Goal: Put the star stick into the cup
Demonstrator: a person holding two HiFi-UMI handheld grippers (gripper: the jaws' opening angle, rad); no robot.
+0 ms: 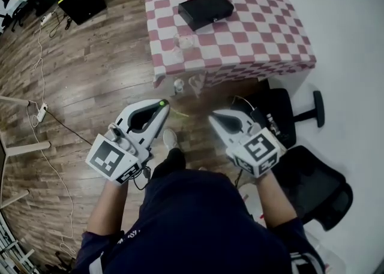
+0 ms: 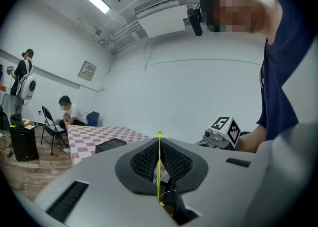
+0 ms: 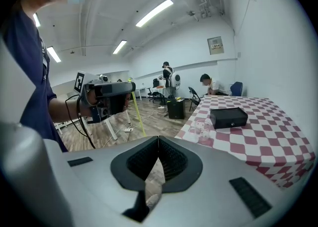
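My left gripper (image 1: 162,104) is shut on the star stick (image 2: 159,164), a thin yellow-green rod pinched upright between its pads. In the right gripper view the stick (image 3: 136,114) hangs slanting down from the left gripper (image 3: 130,88). A clear plastic cup (image 1: 183,42) stands near the front edge of the checked table (image 1: 252,45), well ahead of both grippers; the same cup (image 3: 201,126) shows in the right gripper view. My right gripper (image 1: 213,117) is held at waist height beside the left one, jaws shut with nothing between them (image 3: 158,139).
A black box (image 1: 206,9) lies on the table behind the cup. Two black office chairs (image 1: 312,192) stand at my right, close to the table's corner. A black case (image 1: 84,0) and cables (image 1: 42,111) are on the wooden floor at left. People sit and stand far off.
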